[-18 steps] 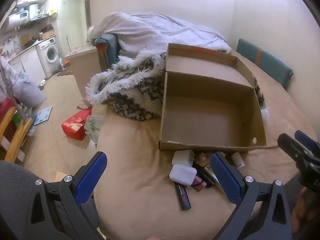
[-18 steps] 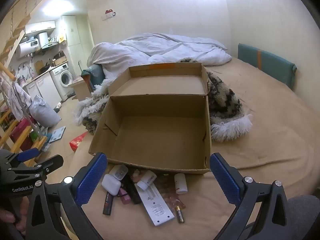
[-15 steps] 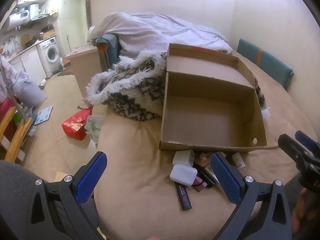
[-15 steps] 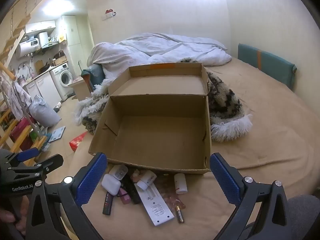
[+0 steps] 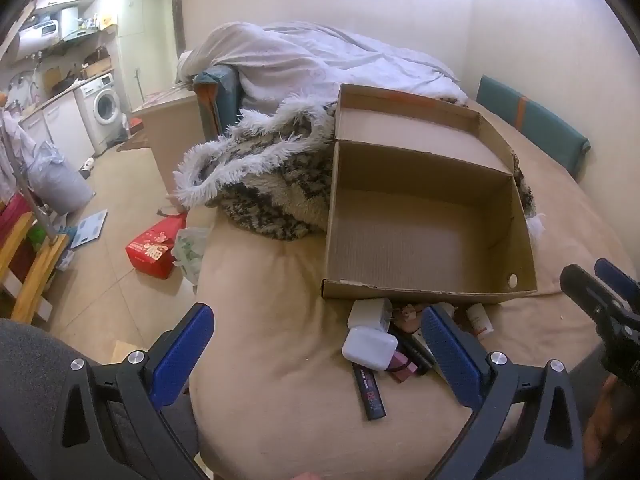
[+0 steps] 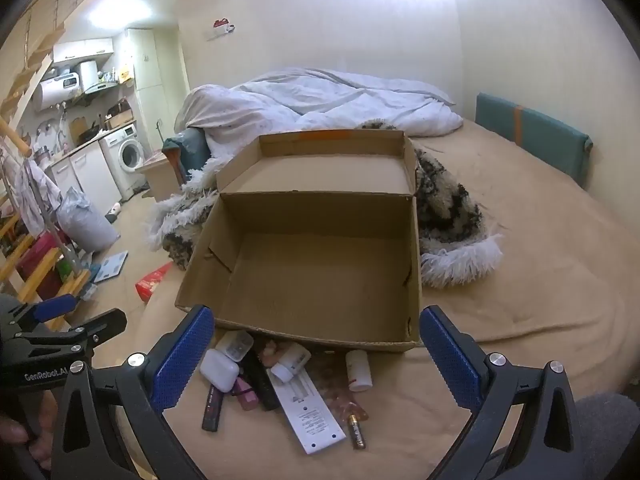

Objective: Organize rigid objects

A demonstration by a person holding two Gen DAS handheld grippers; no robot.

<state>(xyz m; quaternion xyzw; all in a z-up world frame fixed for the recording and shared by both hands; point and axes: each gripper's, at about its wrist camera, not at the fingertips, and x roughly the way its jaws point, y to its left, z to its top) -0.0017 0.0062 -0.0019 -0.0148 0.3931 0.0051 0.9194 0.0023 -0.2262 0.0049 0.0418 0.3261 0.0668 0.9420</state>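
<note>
An empty cardboard box [image 6: 320, 276] [image 5: 424, 236] lies open on the tan bed, its lid folded back. Just in front of it sits a heap of small items: a white earbud case [image 6: 219, 369] [image 5: 369, 347], a white charger [image 6: 236, 345] [image 5: 369, 313], a white remote [image 6: 310, 412], a small white bottle [image 6: 358, 368], a battery [image 6: 357, 430], a dark stick [image 5: 370, 392] and pink tubes. My left gripper [image 5: 316, 354] hangs open over the heap's left side. My right gripper [image 6: 316, 354] is open above the heap. Neither holds anything.
A fluffy patterned blanket [image 5: 264, 176] lies behind and beside the box, with a white duvet [image 6: 320, 100] further back. The bed's edge drops to the floor on the left, where a red bag [image 5: 154, 246] lies. A teal cushion [image 6: 532, 136] leans on the right wall.
</note>
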